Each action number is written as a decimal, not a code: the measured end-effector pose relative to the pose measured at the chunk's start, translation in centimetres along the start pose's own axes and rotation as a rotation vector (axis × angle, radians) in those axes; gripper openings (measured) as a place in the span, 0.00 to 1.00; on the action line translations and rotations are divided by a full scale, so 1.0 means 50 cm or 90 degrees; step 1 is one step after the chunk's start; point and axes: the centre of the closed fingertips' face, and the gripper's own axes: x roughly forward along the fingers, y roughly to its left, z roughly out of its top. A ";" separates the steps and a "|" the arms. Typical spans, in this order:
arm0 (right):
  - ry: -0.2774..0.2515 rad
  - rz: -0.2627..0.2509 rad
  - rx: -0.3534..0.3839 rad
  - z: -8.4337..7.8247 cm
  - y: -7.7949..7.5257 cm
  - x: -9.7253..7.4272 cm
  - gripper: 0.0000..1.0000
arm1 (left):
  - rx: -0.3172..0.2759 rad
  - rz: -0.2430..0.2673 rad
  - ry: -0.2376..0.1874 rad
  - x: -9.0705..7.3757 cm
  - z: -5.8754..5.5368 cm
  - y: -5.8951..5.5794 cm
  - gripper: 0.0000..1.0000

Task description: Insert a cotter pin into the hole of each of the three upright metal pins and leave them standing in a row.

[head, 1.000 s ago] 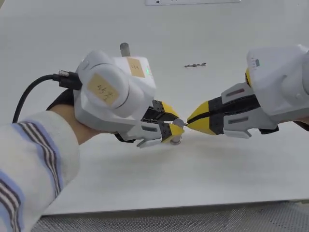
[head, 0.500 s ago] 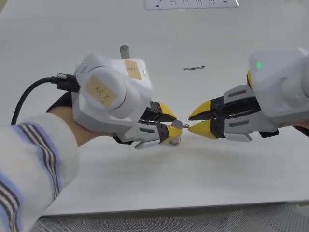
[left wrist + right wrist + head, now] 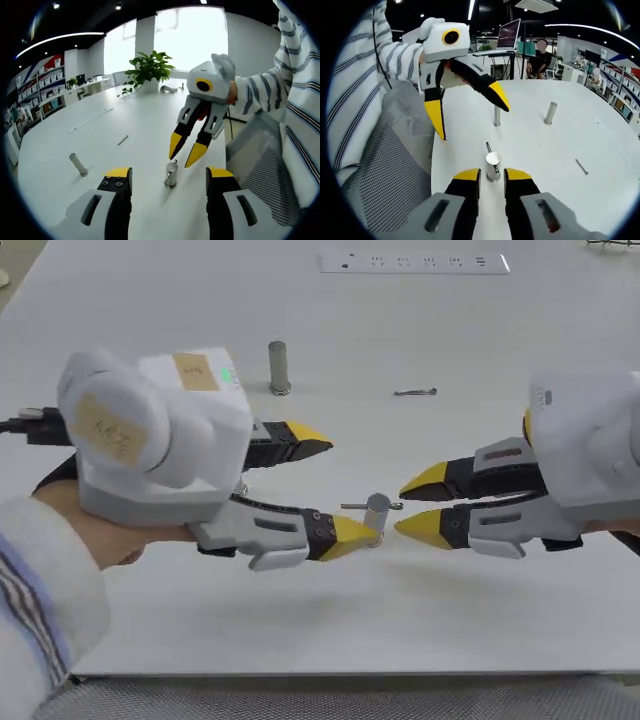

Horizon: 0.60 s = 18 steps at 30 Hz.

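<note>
Found one upright metal pin [image 3: 377, 518] standing near the middle of a white workbench [image 3: 300, 620], between two grippers. Saw a thin cotter pin [image 3: 355, 506] lying crosswise at its top, ends poking out left and right; could not make out the hole itself. Showed the left gripper [image 3: 352, 490] at the left, jaws spread wide and gripping nothing, the pin standing ahead in the gap in the left gripper view. From the head view, had the near jaw's yellow tip overlapping the pin's foot; could not tell touching from just beside. Showed the right gripper [image 3: 398, 509] at the right, jaws parted a little and empty, tips just beside the cotter pin's right end. Found a second upright pin [image 3: 278, 368] farther back and to the left, well apart from the first. Caught a third upright pin [image 3: 497, 117] in the right gripper view, close under a jaw tip of the left gripper, its top hard to make out. Spotted a loose cotter pin [image 3: 415, 392] lying flat farther back on the right. Glimpsed a power strip [image 3: 415, 262] at the far edge and a striped sleeve [image 3: 40, 590] cut off at the near left corner.
</note>
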 end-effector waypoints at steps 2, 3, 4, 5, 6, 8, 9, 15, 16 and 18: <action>0.000 -0.001 0.002 -0.001 -0.001 0.003 0.15 | -0.021 0.006 -0.010 -0.019 -0.005 -0.004 0.66; 0.000 -0.002 0.004 -0.001 -0.001 0.005 0.16 | -0.032 0.008 -0.005 -0.029 -0.014 -0.007 0.70; 0.001 -0.002 0.005 -0.001 -0.001 0.006 0.17 | -0.034 0.010 -0.003 -0.034 -0.020 -0.007 0.74; 0.002 -0.002 0.006 -0.001 0.000 0.009 0.18 | -0.034 0.013 -0.001 -0.040 -0.026 -0.009 0.75; 0.003 -0.003 0.006 -0.001 0.000 0.010 0.19 | -0.036 0.016 0.003 -0.048 -0.035 -0.010 0.77; 0.006 -0.001 0.007 -0.001 0.002 0.014 0.20 | -0.049 0.022 0.007 -0.060 -0.050 -0.011 0.79; 0.007 0.000 0.006 -0.003 0.001 0.015 0.20 | -0.054 0.025 0.005 -0.064 -0.054 -0.011 0.82; 0.015 0.003 0.006 -0.008 0.004 0.022 0.21 | -0.091 0.064 0.000 -0.095 -0.083 -0.002 0.99; 0.017 0.002 0.006 -0.009 0.004 0.023 0.21 | -0.096 0.069 0.003 -0.100 -0.090 -0.001 0.99; 0.019 0.002 0.007 -0.011 0.003 0.026 0.21 | -0.104 0.081 0.008 -0.110 -0.102 0.003 0.99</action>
